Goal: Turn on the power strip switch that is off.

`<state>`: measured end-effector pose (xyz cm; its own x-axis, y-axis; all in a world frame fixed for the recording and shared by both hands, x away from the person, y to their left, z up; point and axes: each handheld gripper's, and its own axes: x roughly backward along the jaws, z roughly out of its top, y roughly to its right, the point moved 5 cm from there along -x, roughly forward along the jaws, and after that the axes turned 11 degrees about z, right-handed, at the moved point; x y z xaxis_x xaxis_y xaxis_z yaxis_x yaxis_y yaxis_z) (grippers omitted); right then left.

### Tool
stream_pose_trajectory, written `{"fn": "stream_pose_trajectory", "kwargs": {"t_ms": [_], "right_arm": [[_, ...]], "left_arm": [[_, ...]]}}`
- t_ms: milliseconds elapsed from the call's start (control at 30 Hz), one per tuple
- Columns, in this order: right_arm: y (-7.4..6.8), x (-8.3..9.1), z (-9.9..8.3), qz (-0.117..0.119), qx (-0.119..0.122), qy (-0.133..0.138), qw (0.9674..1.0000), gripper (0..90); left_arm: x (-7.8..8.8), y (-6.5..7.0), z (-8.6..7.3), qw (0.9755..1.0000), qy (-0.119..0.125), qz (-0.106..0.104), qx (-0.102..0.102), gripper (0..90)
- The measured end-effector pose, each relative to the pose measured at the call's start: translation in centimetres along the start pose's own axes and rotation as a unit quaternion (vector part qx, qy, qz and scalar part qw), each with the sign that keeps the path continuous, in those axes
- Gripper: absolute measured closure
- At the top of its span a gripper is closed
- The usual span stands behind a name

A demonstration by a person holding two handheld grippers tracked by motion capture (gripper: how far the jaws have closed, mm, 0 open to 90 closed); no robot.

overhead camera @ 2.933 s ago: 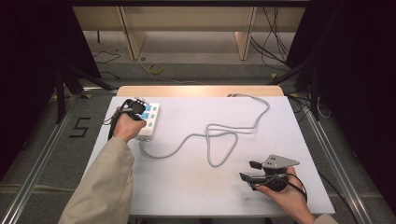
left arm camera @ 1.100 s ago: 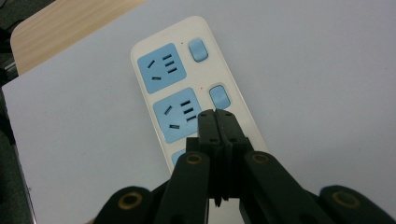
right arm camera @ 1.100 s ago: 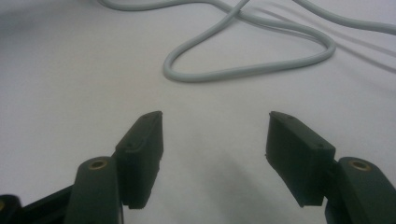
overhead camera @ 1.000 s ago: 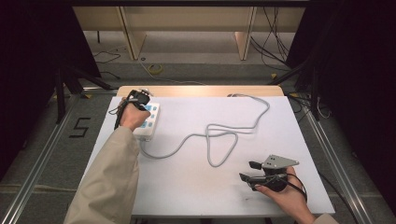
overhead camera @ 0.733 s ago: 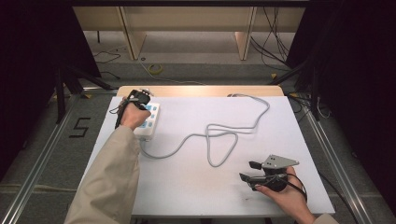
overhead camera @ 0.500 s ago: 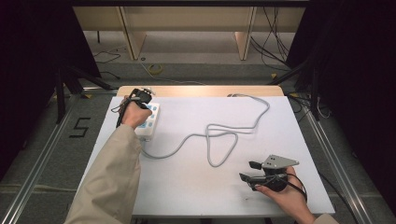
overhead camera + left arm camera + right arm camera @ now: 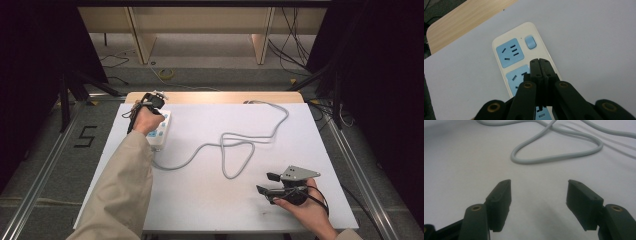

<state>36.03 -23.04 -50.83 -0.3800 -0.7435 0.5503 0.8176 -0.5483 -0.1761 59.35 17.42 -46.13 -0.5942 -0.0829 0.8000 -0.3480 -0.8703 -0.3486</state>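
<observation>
The left arm has reached farther up the white table [image 7: 200,200] since a few seconds ago, carrying the left gripper [image 7: 156,100] from the middle of the power strip [image 7: 159,131] to its far end; over the last second it has hardly shifted. Judging by that, the work in hand is pressing the strip's switch, and the approach looks nearly done.

In the left gripper view the left gripper's [image 7: 541,65] jaws are pressed together with nothing between them, tips hanging over the second blue socket [image 7: 517,78]. The blue switch [image 7: 530,42] lies just beyond the tips, at about 11 o'clock, apart from them.

The grey cord [image 7: 235,145] loops across the table's middle. The right gripper [image 7: 266,183] rests at the table's 5 o'clock corner, jaws spread wide and empty, the cord's loop [image 7: 554,152] at its 12 o'clock.
</observation>
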Motion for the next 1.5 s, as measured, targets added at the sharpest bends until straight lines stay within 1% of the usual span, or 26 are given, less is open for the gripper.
{"fn": "stream_pose_trajectory", "kwargs": {"t_ms": [33,167,300,367,400,500,600,700,867,1067,1200,1433,1500], "right_arm": [[0.0,0.0,0.0,0.000,0.000,-0.001,1.0000,37.5],[0.0,0.0,0.0,0.000,-0.001,0.000,1.0000,37.5],[0.0,0.0,0.0,0.000,-0.001,0.000,1.0000,37.5],[0.0,0.0,0.0,0.000,-0.001,-0.001,1.0000,37.5],[0.0,0.0,0.0,0.000,0.000,0.000,1.0000,37.5],[0.0,0.0,0.0,0.001,-0.001,-0.001,1.0000,37.5],[0.0,0.1,0.0,0.001,-0.001,-0.002,1.0000,37.5],[0.0,0.0,0.0,0.001,-0.001,-0.002,1.0000,37.5],[0.0,0.0,0.0,0.001,-0.001,-0.001,1.0000,37.5],[0.0,0.0,0.0,0.001,0.000,-0.002,1.0000,37.4],[0.0,0.0,0.0,0.001,0.000,-0.002,1.0000,37.4],[0.0,-0.1,0.0,0.003,0.000,-0.003,1.0000,37.4],[0.0,-0.1,0.0,0.003,0.000,-0.003,1.0000,37.4]], "left_arm": [[0.0,0.0,0.1,1.0000,0.002,-0.001,0.003,89.9],[-0.1,0.0,0.6,1.0000,0.008,-0.002,0.005,89.9],[-0.3,0.0,1.0,1.0000,0.009,0.001,0.001,89.9],[-0.4,0.0,1.1,1.0000,0.007,0.003,-0.003,89.9],[-0.6,0.0,1.1,1.0000,0.007,0.006,-0.002,89.9],[-0.8,-0.1,1.1,1.0000,0.003,0.005,-0.001,89.9],[-0.9,-0.2,1.1,1.0000,0.005,0.008,0.002,89.9],[-0.9,-0.5,1.1,0.9999,0.006,0.011,0.000,89.9],[-1.2,-0.8,1.0,0.9999,0.007,0.012,0.009,89.9],[-1.5,-0.8,1.0,0.9999,0.004,0.010,0.010,89.9],[-1.7,-0.8,1.1,0.9999,0.009,0.006,0.005,89.9],[-2.0,-0.9,1.2,0.9998,0.009,0.010,0.013,89.9],[-2.0,-0.9,1.2,0.9998,0.010,0.010,0.012,89.9]]}}
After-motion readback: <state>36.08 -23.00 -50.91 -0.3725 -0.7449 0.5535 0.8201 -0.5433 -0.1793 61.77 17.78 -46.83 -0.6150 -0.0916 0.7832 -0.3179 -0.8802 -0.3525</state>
